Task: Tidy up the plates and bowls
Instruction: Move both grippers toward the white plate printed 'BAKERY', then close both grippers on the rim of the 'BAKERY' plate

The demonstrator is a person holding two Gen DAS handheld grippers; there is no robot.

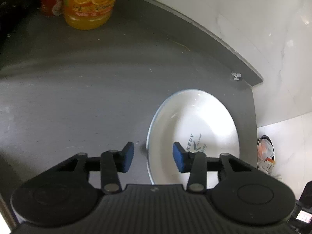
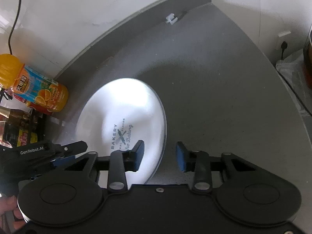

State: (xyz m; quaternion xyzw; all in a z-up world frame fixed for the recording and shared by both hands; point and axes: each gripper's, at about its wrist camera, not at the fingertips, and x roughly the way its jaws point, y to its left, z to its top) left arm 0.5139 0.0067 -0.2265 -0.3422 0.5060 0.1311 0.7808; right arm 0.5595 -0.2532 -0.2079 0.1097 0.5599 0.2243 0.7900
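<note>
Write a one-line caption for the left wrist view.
Left tongs open astride the rim of a white plate on the grey counter.

Round white ceramic plate: glossy white, thin blue rim line, grey-blue bakery lettering with crossed rolling pins at centre.
Flat countertop: matt dark grey, pale specks.
Orange juice bottle, far left: orange liquid, label printed with orange slices on blue and green.
Red bottle behind it: red with white script.
Gripper pads: blue on black fingers.
</note>
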